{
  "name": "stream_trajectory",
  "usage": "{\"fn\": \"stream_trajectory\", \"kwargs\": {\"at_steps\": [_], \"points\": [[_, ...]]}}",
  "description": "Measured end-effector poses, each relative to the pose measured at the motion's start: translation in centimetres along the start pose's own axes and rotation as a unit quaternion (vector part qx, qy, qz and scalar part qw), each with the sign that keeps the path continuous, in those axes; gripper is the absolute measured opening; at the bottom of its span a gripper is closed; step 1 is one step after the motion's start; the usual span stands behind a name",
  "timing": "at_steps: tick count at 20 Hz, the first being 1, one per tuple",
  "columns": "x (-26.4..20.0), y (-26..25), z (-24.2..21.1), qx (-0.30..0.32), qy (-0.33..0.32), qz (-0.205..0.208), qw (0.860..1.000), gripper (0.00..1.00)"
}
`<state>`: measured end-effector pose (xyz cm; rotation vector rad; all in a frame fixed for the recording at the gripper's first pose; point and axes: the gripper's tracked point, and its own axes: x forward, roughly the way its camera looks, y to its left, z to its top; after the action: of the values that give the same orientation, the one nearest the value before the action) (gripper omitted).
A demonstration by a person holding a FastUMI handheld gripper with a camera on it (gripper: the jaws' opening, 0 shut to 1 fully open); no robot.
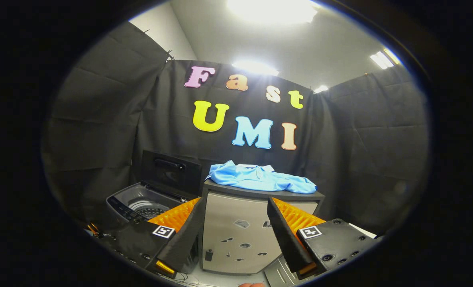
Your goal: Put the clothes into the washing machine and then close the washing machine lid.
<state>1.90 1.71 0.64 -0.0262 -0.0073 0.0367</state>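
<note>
Shirt (262, 178) flat on cabinet (240, 235) — long axis crosswise; tool (236, 223) agape.

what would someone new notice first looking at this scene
The light blue shirt stands out most, lying spread on top of a grey cabinet beyond the open gripper, whose fingers hold nothing. To the cabinet's left sits the washing machine, its lid raised so the drum shows.
</note>
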Motion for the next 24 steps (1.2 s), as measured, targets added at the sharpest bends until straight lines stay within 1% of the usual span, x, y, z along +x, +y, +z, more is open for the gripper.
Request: {"fn": "stream_trajectory", "kwargs": {"at_steps": [5,13,15,18,20,24], "points": [[-0.1,0.7,0.1,-0.007,0.0,0.007,1.0,0.97],[0.1,1.0,1.1,-0.011,-0.001,-0.001,1.0,0.97],[0.5,0.9,2.0,-0.012,-0.006,-0.006,1.0,0.97],[1.7,0.4,3.4,-0.025,-0.008,-0.008,1.0,0.97],[2.9,-0.1,4.7,-0.023,-0.013,-0.011,1.0,0.97],[6.3,-2.2,7.3,-0.033,-0.018,-0.029,0.999,0.97]]}}
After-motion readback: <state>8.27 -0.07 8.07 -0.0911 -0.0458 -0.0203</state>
